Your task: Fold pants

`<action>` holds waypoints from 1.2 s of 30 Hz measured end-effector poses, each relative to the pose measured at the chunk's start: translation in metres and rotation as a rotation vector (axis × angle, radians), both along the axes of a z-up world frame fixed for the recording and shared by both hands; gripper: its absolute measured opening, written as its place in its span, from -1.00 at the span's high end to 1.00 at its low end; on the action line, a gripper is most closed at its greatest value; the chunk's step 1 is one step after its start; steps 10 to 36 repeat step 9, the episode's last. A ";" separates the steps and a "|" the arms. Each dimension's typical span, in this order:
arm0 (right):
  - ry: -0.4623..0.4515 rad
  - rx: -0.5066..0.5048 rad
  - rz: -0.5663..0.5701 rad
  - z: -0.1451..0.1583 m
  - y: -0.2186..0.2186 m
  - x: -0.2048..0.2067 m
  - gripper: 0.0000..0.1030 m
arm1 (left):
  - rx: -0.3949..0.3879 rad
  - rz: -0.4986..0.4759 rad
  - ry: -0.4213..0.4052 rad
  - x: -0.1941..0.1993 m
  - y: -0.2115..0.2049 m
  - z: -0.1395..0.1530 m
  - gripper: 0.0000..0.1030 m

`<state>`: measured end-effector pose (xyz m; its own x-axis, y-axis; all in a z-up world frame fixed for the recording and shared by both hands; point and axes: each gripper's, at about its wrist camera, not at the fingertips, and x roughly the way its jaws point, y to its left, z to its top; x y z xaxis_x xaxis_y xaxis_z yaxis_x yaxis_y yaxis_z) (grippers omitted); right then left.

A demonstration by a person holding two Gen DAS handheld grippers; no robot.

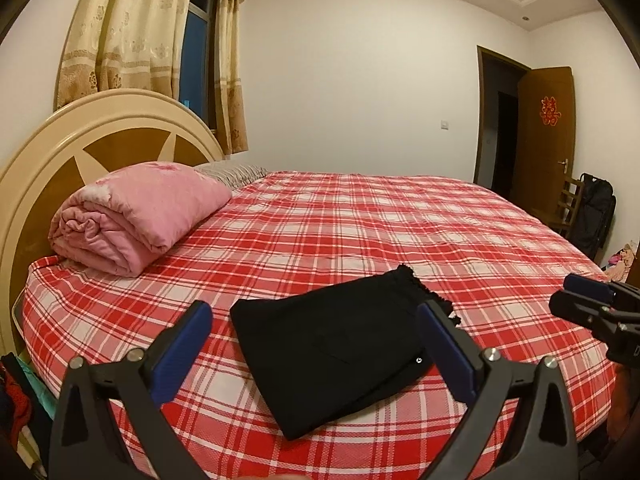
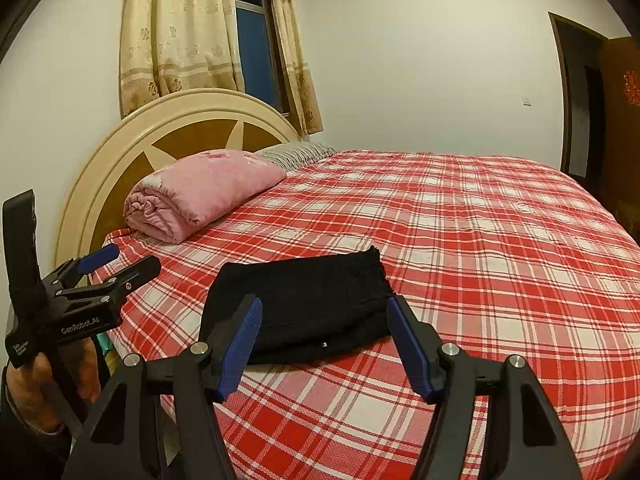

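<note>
Left wrist view: black pants [image 1: 336, 344] lie folded compact on plaid bed [image 1: 360, 216]. Left gripper [image 1: 316, 344] and right gripper [image 2: 324, 340] gape wide, empty. Cloth likely soft, limp; pinch a layered edge.

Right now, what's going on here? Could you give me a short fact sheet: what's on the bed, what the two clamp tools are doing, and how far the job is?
pants: black, folded into a compact stack, lying near the bed's near edge
bed: red plaid sheet
blanket: pink, rolled, by the headboard
left gripper: open, holds nothing, above the pants
right gripper: open, holds nothing, above the pants
job: pants look folded already
</note>
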<state>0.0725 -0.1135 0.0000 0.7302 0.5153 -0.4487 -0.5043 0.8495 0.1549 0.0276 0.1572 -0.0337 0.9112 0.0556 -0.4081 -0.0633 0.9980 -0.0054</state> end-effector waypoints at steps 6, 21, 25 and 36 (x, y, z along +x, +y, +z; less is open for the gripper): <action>0.009 -0.009 0.008 -0.005 0.001 0.000 -0.29 | -0.010 -0.007 0.015 0.004 0.003 -0.005 -1.00; 0.010 -0.003 0.003 -0.006 -0.003 0.000 -0.29 | -0.022 -0.014 0.015 0.005 0.004 -0.007 -1.00; 0.010 -0.003 0.003 -0.006 -0.003 0.000 -0.29 | -0.022 -0.014 0.015 0.005 0.004 -0.007 -1.00; 0.010 -0.003 0.003 -0.006 -0.003 0.000 -0.29 | -0.022 -0.014 0.015 0.005 0.004 -0.007 -1.00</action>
